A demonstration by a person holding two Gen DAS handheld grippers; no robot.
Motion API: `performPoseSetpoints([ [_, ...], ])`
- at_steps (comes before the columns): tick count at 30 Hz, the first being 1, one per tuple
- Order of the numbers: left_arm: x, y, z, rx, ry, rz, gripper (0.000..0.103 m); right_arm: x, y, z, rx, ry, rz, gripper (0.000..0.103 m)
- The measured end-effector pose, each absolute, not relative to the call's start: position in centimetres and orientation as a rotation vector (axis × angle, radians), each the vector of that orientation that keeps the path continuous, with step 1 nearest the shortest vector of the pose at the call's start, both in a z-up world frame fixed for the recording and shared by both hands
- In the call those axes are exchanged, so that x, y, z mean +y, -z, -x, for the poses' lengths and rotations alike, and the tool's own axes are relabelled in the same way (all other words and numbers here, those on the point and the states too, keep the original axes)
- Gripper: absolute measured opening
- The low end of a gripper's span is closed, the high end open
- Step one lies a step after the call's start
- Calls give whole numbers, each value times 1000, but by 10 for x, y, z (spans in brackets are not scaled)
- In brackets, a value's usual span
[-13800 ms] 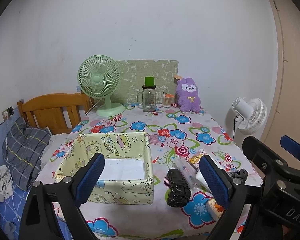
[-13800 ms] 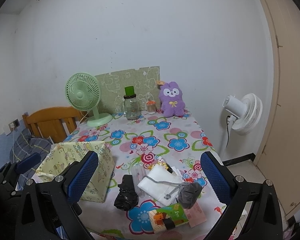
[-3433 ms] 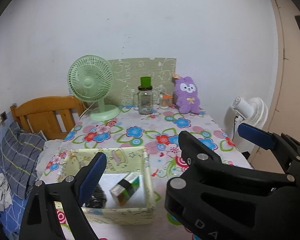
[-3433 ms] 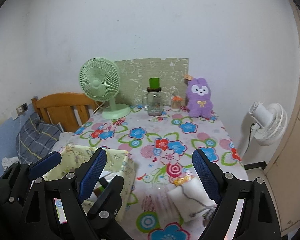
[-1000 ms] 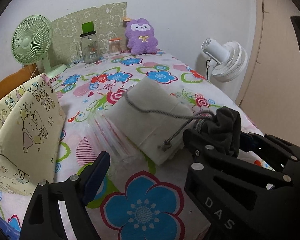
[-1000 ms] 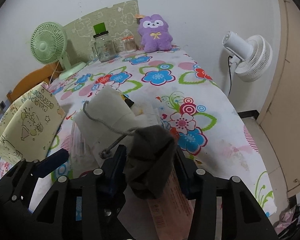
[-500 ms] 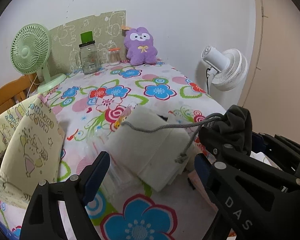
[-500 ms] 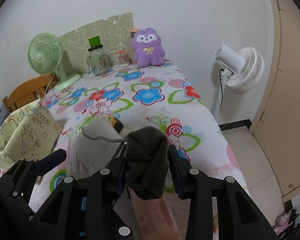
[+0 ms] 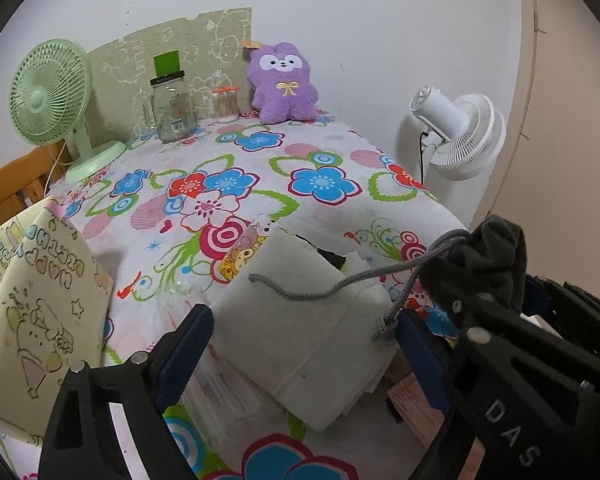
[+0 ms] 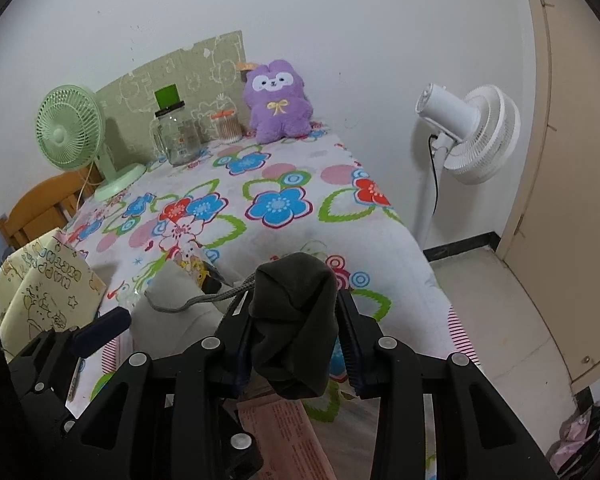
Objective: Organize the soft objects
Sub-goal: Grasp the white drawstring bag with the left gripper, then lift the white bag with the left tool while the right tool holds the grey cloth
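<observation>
Above the floral tablecloth, a dark drawstring pouch is clamped by the right gripper; the left gripper is opening around the folded white cloth, untouched.

Dark grey pouch, floral tablecloth
</observation>
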State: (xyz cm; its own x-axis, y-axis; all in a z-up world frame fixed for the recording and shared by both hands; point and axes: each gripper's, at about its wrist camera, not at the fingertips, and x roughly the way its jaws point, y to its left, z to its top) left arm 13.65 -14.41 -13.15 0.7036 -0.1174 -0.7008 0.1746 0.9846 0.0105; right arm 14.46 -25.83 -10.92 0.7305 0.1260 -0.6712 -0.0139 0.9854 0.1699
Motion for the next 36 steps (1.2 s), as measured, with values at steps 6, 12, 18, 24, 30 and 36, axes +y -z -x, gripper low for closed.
performPoseSetpoints([
  [6, -148, 140, -141, 796, 180, -104, 90, -256, 122, -152, 793, -88, -163, 40],
  [12, -148, 147, -142, 839, 201, -109, 69, -256, 132, -156, 833, -97, -186, 40],
  [18, -147, 146, -139, 829, 187, -119, 37, -254, 133, -154, 841, -101, -183, 40],
  [24, -141, 142, -135, 833, 187, -89, 29, -250, 127, -149, 830, -112, -180, 40],
  [30, -137, 126, -127, 790, 179, -80, 29, -245, 112, -142, 796, -126, -173, 40],
  [36, -133, 105, -119, 746, 183, -72, 29, -242, 91, -135, 750, -128, -168, 40],
])
